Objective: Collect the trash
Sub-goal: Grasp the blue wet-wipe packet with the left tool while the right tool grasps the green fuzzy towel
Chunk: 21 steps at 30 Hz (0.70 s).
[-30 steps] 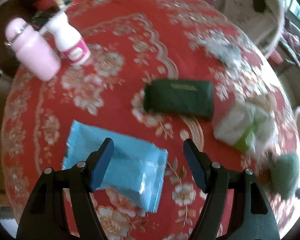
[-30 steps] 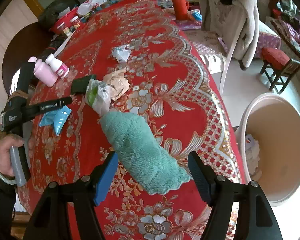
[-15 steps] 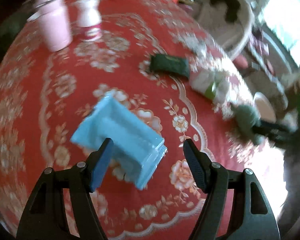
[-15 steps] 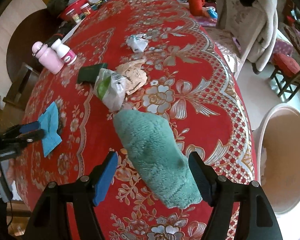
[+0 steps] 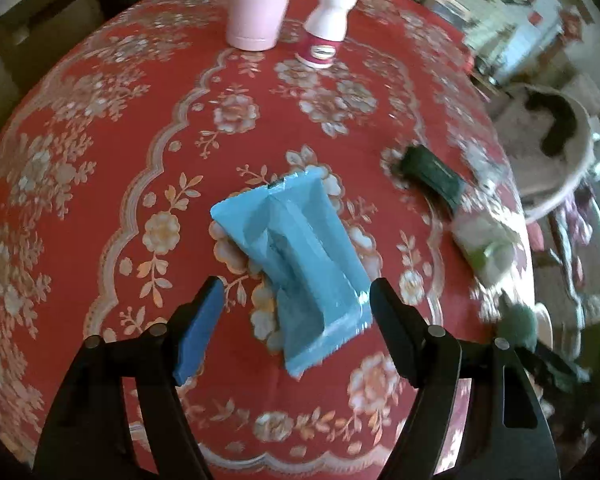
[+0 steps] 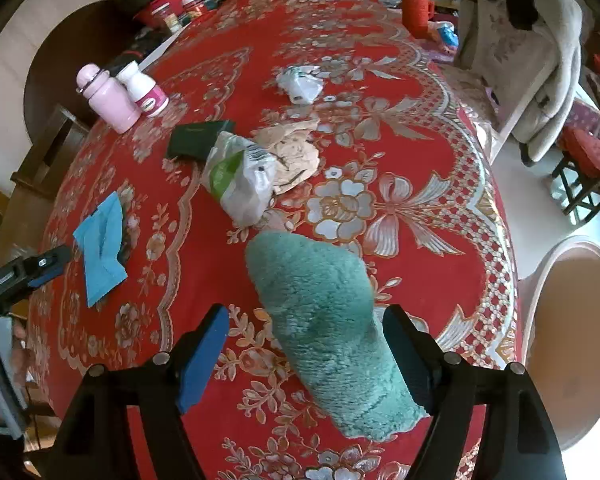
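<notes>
A light blue wrapper [image 5: 296, 256] lies flat on the red flowered tablecloth [image 5: 112, 184]. My left gripper [image 5: 296, 282] hovers over its near end, jaws opening, one finger on each side and neither pad touching it. The right wrist view shows the same wrapper [image 6: 102, 248] at the table's left. A fluffy green cloth [image 6: 324, 320] lies lengthwise under my right gripper [image 6: 306, 312], whose jaws are opening around it without pressing. Beyond it are a white and green plastic bag [image 6: 240, 180], crumpled brown paper [image 6: 296, 152] and a crumpled white wrapper [image 6: 300, 84].
A pink bottle [image 6: 108, 100], a white bottle [image 6: 146, 90] and a dark green pouch [image 6: 198, 140] stand at the left. A beige bin [image 6: 576, 340] sits on the floor off the right edge. A chair with a coat [image 6: 528, 52] stands behind.
The left gripper swung and rolled around the blue wrapper, which now runs lengthwise between its fingers. The right gripper's jaws widened and shifted slightly over the green cloth.
</notes>
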Each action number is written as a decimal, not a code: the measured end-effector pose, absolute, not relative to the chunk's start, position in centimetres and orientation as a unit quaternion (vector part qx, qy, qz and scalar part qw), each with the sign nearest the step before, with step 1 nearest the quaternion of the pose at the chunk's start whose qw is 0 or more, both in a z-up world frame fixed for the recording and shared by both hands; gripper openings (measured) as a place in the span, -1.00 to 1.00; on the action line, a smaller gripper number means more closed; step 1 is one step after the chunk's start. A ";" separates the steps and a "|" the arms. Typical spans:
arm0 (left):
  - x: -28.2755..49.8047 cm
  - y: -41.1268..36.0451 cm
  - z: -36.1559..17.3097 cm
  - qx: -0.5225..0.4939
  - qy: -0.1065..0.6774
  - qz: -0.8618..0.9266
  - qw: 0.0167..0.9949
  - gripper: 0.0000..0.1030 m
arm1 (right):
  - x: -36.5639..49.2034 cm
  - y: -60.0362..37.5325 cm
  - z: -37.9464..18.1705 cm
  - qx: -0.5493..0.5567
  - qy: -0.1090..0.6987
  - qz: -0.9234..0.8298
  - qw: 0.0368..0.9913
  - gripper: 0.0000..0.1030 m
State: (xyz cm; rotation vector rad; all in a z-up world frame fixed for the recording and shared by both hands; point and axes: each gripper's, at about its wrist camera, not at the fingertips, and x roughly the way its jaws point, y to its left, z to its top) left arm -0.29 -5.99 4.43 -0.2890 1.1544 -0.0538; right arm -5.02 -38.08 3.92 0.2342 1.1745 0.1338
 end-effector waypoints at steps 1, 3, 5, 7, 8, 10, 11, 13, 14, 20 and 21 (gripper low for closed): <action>0.0 -6.1 4.2 -0.139 0.543 -0.022 0.828 0.44 | -5.0 -37.9 3.9 0.108 0.552 0.065 0.824 0.50; 0.5 -6.6 3.7 -0.141 0.544 -0.015 0.827 0.44 | -4.9 -37.5 3.8 0.096 0.552 0.070 0.825 0.50; 1.0 -7.0 3.3 -0.141 0.547 -0.015 0.825 0.44 | -4.8 -37.2 3.5 0.082 0.554 0.075 0.825 0.50; 1.3 -7.4 3.1 -0.136 0.549 -0.014 0.825 0.44 | -4.8 -37.0 3.4 0.075 0.555 0.078 0.825 0.50; 1.5 -7.7 2.9 -0.133 0.550 -0.012 0.824 0.44 | -4.8 -36.9 3.3 0.071 0.555 0.079 0.825 0.50; 1.7 -8.2 2.6 -0.127 0.553 -0.010 0.823 0.44 | -4.7 -36.9 3.1 0.067 0.556 0.079 0.825 0.51; 1.8 -8.4 2.4 -0.124 0.555 -0.007 0.822 0.44 | -4.7 -36.9 2.9 0.065 0.557 0.079 0.824 0.51; 2.2 -8.8 2.1 -0.120 0.556 -0.005 0.823 0.44 | -4.6 -37.0 2.7 0.062 0.560 0.076 0.823 0.51; 2.3 -8.9 2.0 -0.118 0.556 -0.005 0.823 0.44 | -4.6 -37.1 2.5 0.063 0.561 0.074 0.822 0.51; 2.4 -9.8 1.6 -0.097 0.562 -0.021 0.821 0.16 | -4.8 -37.4 1.5 0.070 0.558 0.066 0.824 0.48; 2.3 -9.9 1.7 -0.093 0.561 -0.024 0.822 0.03 | -4.9 -37.4 1.6 0.071 0.554 0.063 0.827 0.33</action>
